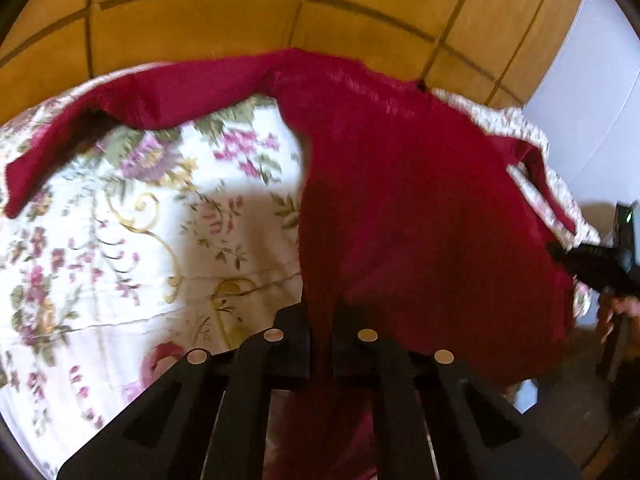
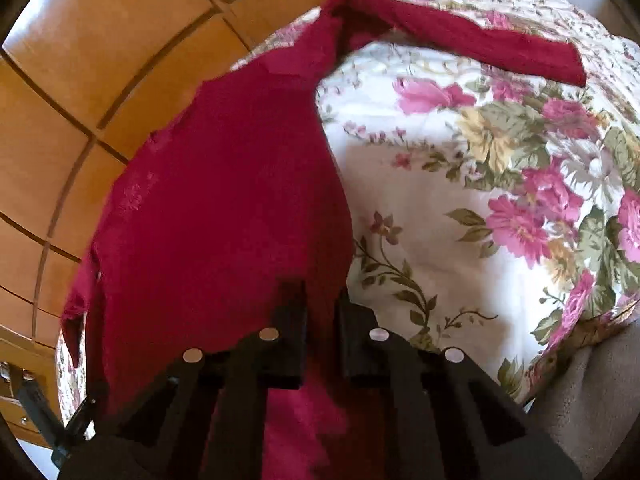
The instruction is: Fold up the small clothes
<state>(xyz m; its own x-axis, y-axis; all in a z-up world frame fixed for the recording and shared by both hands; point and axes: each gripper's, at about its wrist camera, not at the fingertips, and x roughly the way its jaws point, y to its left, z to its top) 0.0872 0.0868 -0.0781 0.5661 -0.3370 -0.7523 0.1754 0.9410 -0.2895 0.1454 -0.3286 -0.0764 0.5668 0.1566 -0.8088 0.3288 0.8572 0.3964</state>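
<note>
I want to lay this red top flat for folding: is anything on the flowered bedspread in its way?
Nothing visible is. The red top hangs pinched in the left gripper and the right gripper, and the flowered bedspread beside it shows only its own print, with one sleeve trailing across it.

Red garment's (image 1: 420, 200) lower hem hidden behind left tool (image 1: 322, 320), motion-blurred.

The left matte-black plastic two-finger gripper (image 1: 322, 316) has flat, angular linkage arms with long cut-out slots, joined by four round silver pivot pins. The right black gripper (image 2: 322, 300) has the same build, with blocky rectangular fingertip pads (image 2: 294, 304) and four matching pale metal pins. A bare hand (image 1: 618, 312) shows only partly and blurred.
</note>
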